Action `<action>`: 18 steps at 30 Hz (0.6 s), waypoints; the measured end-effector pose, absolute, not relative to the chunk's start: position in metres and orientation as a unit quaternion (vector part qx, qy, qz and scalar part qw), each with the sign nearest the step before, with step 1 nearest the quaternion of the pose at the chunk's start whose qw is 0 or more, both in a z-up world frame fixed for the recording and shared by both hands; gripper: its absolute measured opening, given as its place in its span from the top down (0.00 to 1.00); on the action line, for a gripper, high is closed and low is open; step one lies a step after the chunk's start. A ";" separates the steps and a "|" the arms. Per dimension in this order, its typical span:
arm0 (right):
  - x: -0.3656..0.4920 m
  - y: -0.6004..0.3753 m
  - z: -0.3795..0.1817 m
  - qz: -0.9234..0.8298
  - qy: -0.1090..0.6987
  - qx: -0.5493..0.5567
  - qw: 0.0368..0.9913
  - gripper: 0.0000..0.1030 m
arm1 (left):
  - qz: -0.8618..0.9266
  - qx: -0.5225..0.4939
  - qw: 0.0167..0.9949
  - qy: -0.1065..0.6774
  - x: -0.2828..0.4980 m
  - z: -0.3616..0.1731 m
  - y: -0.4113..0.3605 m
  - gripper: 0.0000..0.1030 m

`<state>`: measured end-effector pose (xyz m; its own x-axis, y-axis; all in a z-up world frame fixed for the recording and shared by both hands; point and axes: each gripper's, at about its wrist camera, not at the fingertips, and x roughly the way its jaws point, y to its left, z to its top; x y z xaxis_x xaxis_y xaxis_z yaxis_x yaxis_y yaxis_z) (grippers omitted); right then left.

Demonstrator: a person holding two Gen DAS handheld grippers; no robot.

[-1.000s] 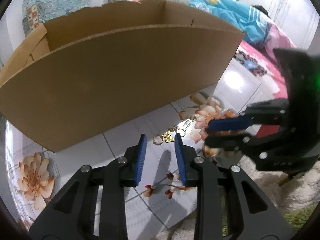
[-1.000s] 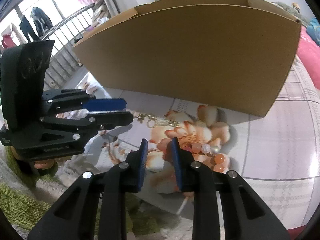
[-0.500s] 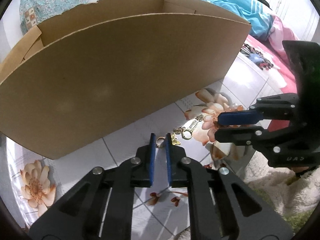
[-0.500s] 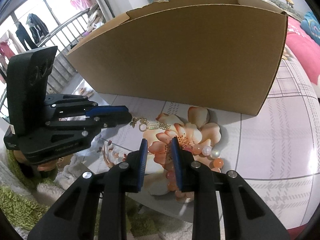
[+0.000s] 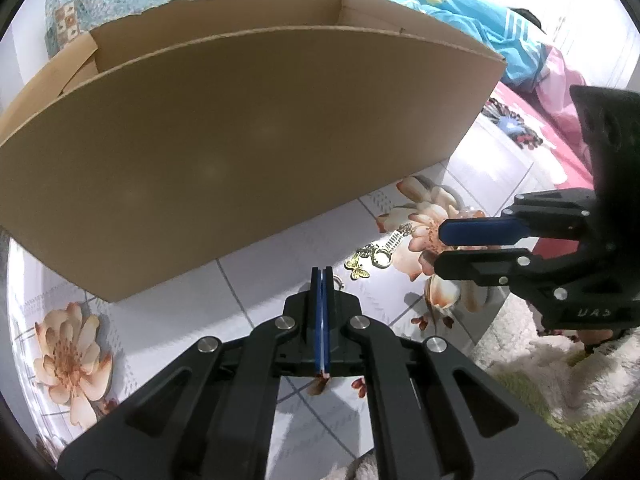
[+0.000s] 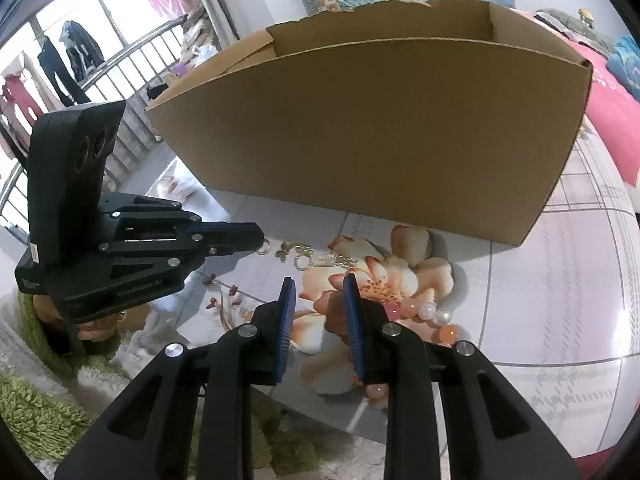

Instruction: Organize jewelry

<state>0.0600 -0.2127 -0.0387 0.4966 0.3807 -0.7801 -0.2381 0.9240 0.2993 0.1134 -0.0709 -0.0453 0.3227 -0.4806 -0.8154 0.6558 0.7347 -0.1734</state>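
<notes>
In the left wrist view, the left gripper (image 5: 322,276) has its two blue pads pressed flat together; a small gold ring (image 5: 338,280) peeks out just beside the tip on the right, and it seems to be caught at the very end of the pads, though this view does not prove it. A little beyond lies the gold chain with a butterfly charm (image 5: 370,258), flat on the flowered table top (image 5: 168,344); the brown cardboard box (image 5: 248,136) stands behind it, open at the top, and fills most of the view. The right gripper (image 5: 440,246) comes in from the right, its tips near the far end of the chain.

In the right wrist view, the right gripper (image 6: 318,296) has its jaws apart with nothing between them; they hang over the printed flower, and a string of pink and white beads (image 6: 424,314) lies just beside its right finger. The left gripper (image 6: 262,242) shows from the side with jaws together, and the ring (image 6: 263,247) sits at its tip, so I judge the ring is pinched, but only by a small edge.

To do this step well, I think the left hand must lift slowly and straight up; such a thin hold can slip, and the chain may drag behind. It should clear the box wall fully before it releases over the inside.
</notes>
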 end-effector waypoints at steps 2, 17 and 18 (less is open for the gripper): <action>0.061 -0.212 -0.039 0.182 0.468 0.077 0.862 0.76 | -0.361 0.087 0.806 0.460 0.112 -0.042 -0.067 1.00; 0.058 -0.217 -0.043 0.195 0.463 0.087 0.860 0.76 | -0.346 0.189 0.807 0.439 0.100 -0.045 -0.093 0.85; 0.058 -0.218 -0.043 0.196 0.462 0.087 0.861 0.76 | -0.349 0.191 0.804 0.441 0.100 -0.045 -0.095 0.86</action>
